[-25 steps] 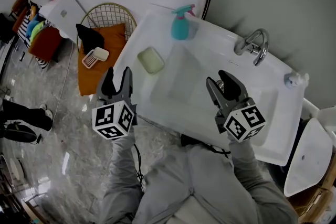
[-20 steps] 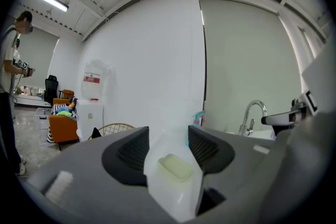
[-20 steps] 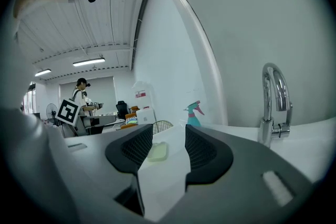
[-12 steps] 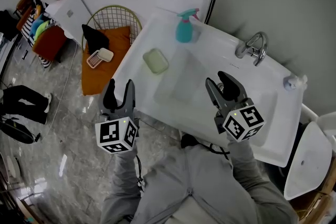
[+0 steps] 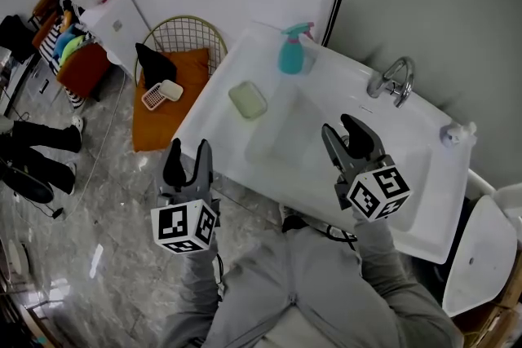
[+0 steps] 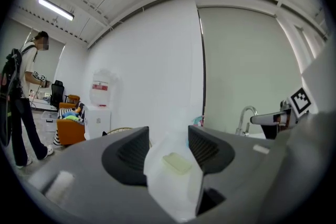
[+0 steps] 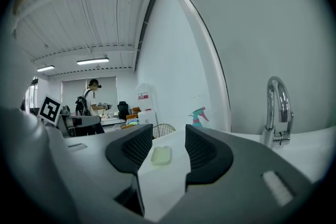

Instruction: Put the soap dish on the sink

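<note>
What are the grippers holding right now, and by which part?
Nothing. The left gripper and the right gripper both have jaws apart and empty; the soap dish lies free on the sink.

soap dish (image 5: 247,100): pale green | sink (image 5: 424,212): white | spray bottle (image 5: 291,52): teal | cushion (image 5: 170,110): orange | marker cubes (image 5: 186,226): black-and-white squares

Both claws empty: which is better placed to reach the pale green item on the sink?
Left, probably. The left claw, open, is beside the sink end where the green item lies; the right claw, also open, is over the basin, farther off.
</note>
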`<move>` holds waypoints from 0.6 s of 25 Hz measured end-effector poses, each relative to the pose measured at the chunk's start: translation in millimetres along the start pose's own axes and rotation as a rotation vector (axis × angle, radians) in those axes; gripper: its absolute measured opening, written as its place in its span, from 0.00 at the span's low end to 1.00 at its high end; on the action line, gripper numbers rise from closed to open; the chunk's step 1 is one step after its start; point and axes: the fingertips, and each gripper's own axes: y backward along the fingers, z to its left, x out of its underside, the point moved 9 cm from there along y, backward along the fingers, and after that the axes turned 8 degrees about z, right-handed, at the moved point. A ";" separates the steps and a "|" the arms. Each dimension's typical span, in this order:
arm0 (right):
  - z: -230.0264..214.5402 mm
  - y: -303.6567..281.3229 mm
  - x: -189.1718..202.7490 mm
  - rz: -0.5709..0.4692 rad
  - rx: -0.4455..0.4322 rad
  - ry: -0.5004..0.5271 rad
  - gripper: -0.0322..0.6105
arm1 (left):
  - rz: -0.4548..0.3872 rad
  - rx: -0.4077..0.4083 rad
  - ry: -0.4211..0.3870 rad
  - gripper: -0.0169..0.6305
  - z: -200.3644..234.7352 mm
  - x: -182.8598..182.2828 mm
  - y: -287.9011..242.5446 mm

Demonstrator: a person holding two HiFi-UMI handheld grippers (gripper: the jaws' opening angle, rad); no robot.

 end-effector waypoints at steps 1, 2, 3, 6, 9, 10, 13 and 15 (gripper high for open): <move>0.5 -0.1 0.0 0.002 0.001 0.004 0.33 | -0.004 -0.001 0.003 0.41 0.5 -0.3 1.2; 1.0 -0.1 0.0 0.003 0.002 0.008 0.33 | -0.006 -0.003 0.003 0.41 0.8 -0.8 2.1; 1.6 0.2 -0.1 0.005 0.003 0.011 0.33 | -0.007 -0.003 0.003 0.41 0.9 -1.4 2.9; 2.9 2.1 -0.5 0.010 0.009 0.021 0.33 | -0.013 0.000 0.001 0.41 0.3 -3.6 4.4; 4.7 4.1 -1.2 0.008 0.018 0.026 0.33 | -0.016 0.012 0.006 0.41 -0.3 -4.3 4.2; 5.0 4.6 -1.3 0.007 0.020 0.026 0.33 | -0.015 0.014 0.006 0.41 -0.5 -4.1 4.1; 4.4 5.8 -1.0 0.007 0.026 0.028 0.33 | -0.015 0.017 0.007 0.41 -0.8 -2.9 3.6; 3.7 6.0 -1.1 0.006 0.031 0.029 0.33 | -0.015 0.019 0.007 0.41 -0.4 -2.9 2.5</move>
